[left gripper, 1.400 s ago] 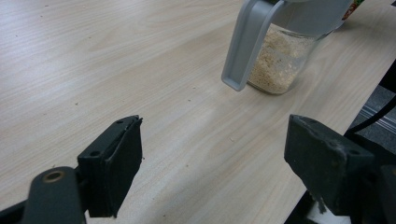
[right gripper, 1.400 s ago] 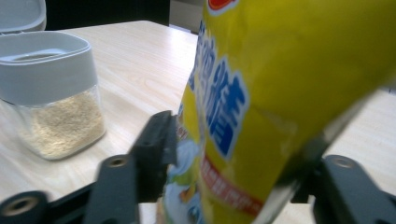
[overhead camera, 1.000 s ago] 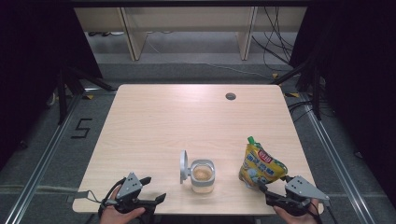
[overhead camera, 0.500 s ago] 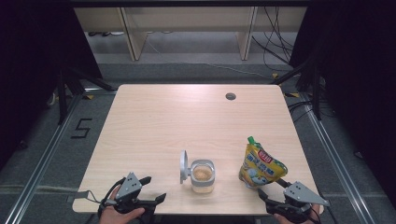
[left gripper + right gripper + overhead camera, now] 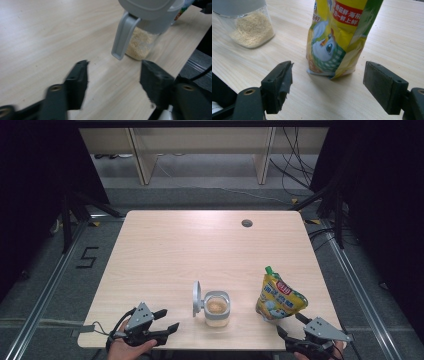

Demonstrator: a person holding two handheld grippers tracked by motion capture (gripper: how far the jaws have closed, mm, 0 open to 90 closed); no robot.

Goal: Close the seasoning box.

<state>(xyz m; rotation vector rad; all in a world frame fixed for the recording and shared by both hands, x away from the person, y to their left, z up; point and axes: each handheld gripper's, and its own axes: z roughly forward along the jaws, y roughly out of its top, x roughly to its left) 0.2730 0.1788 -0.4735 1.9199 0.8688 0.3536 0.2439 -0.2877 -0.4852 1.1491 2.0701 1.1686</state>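
Observation:
A clear jar (image 5: 217, 307) of pale granules stands near the table's front edge, its grey flip lid (image 5: 197, 297) raised on the left side. To its right stands a yellow spouted pouch (image 5: 278, 295). My left gripper (image 5: 169, 318) lies left of the jar, open with nothing between its jaws, which have just been closing. In the left gripper view it (image 5: 116, 77) points at the jar (image 5: 142, 42) and the lid's tab (image 5: 123, 35). My right gripper (image 5: 290, 323) sits just in front of the pouch, open, having widened slightly. In its own view it (image 5: 328, 82) frames the pouch (image 5: 337, 37) without touching; the jar (image 5: 252, 27) is at the left.
The light wooden table (image 5: 200, 250) has a round cable hole (image 5: 246, 223) at the back right. Both hands rest at the near edge. Dark floor, rails and cables surround the table.
The left gripper's jaws have drawn closer together. The right gripper has slipped slightly back toward the near edge. Jar and pouch have not moved.

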